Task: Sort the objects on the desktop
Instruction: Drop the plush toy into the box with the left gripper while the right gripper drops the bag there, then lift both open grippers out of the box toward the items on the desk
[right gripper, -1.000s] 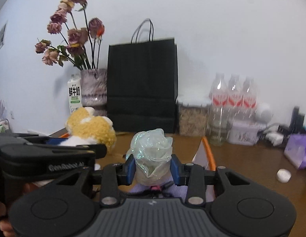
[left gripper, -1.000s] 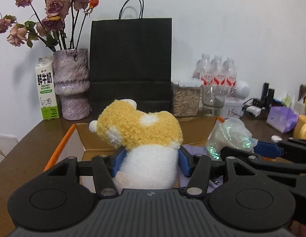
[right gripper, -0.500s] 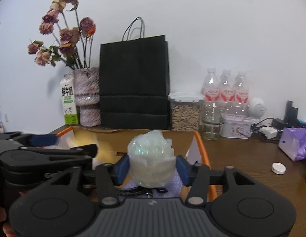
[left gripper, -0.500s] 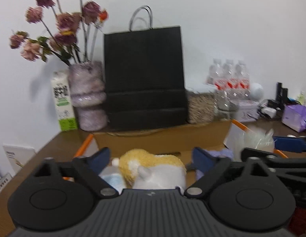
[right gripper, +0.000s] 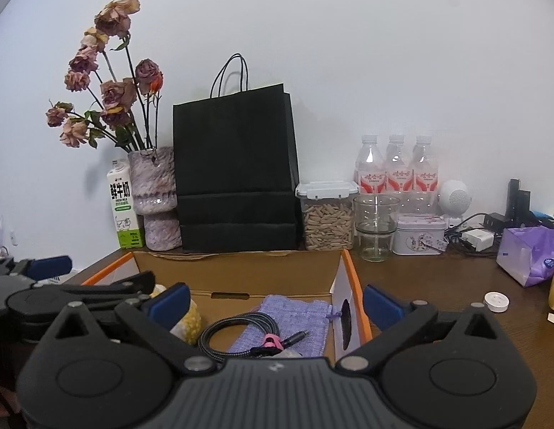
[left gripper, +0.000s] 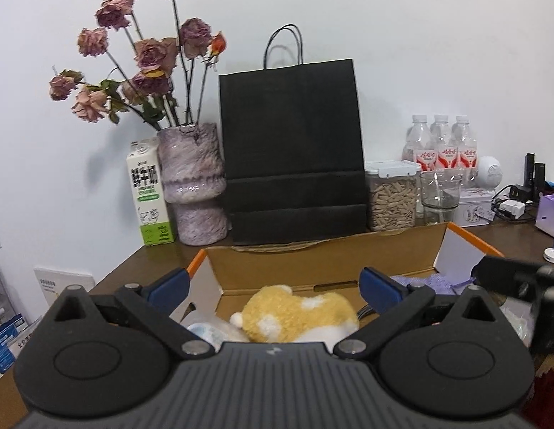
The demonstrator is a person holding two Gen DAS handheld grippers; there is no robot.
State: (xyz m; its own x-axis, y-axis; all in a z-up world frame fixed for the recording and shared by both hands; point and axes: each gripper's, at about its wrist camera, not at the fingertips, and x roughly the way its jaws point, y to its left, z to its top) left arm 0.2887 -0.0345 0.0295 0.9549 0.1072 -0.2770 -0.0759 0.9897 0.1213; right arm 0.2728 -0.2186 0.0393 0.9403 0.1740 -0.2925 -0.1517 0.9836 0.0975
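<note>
Yellow plush toy (left gripper: 298,316) sits down in the cardboard box (left gripper: 323,268), loose between the left gripper (left gripper: 273,286) jaws, which just spread wide. Right gripper (right gripper: 275,300) also just opened, nothing gripped, over a coiled cable (right gripper: 237,329) and purple pouch (right gripper: 295,318). Black paper bag (left gripper: 291,150) blocks the wall behind.

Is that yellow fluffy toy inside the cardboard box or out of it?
Inside. The yellow plush toy lies below the cardboard box's rim, between its walls.
</note>
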